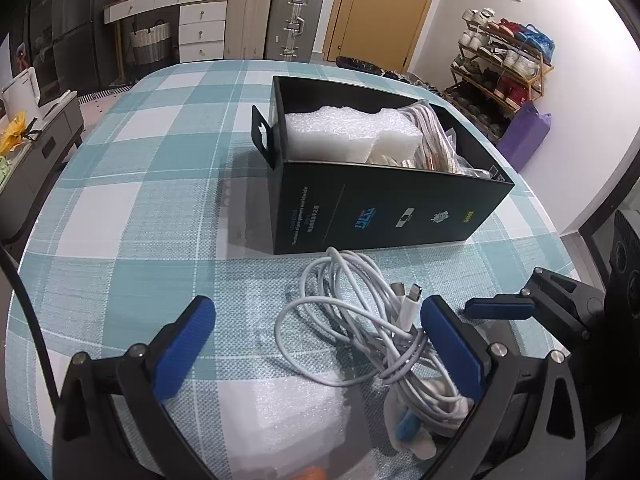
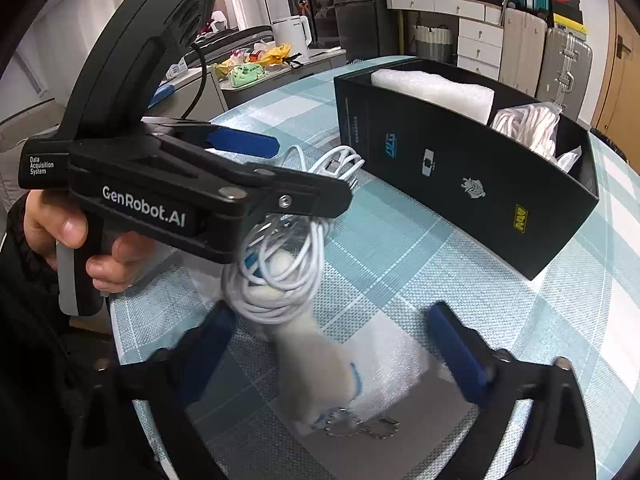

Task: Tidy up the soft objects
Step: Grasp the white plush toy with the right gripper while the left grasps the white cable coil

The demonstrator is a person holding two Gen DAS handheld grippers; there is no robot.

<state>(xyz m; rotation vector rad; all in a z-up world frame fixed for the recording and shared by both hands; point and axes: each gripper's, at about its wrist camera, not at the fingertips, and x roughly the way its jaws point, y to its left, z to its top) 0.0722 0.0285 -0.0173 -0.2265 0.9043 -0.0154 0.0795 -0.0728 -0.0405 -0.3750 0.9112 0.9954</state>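
Left claw gapes wide with nothing held, its right pad against the white charging cable bundle on the bench. Light, limp and prone to unravelling, the bundle is best pinched where its wraps bunch tightest, nearest that pad.

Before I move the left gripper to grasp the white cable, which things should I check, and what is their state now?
1. Left gripper jaws open: ok.
2. Right gripper jaws open and holding nothing: ok.
3. White cable centred between the left jaws: not ok; the bundle lies against one finger.
4. Cable free of the white soft object: cannot tell; that area is blurred.
5. Black box open at the top: ok.
6. Free room in the box: cannot tell; foam and white cloths already sit inside.
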